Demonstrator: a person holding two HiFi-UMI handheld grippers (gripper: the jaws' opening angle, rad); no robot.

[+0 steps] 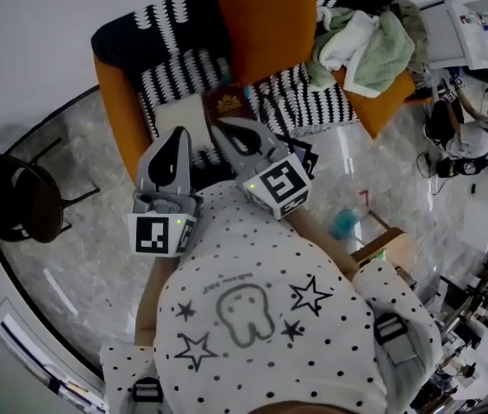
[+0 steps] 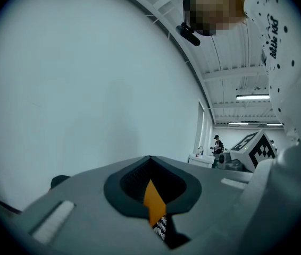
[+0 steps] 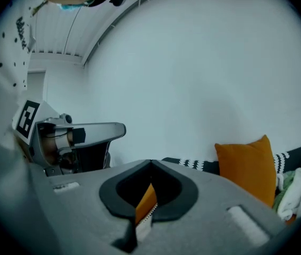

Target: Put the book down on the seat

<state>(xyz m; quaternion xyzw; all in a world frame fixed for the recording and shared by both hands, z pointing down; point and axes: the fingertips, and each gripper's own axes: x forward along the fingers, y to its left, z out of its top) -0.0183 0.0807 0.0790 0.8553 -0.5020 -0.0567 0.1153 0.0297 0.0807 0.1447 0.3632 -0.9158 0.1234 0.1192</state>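
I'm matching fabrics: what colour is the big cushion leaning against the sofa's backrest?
Plain orange; the cushion shows best in the head view.

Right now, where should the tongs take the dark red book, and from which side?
Probably its near edge, coming from the front of the seat: the dark red book lies flat there, with a flat white object beside it and the orange cushion behind.
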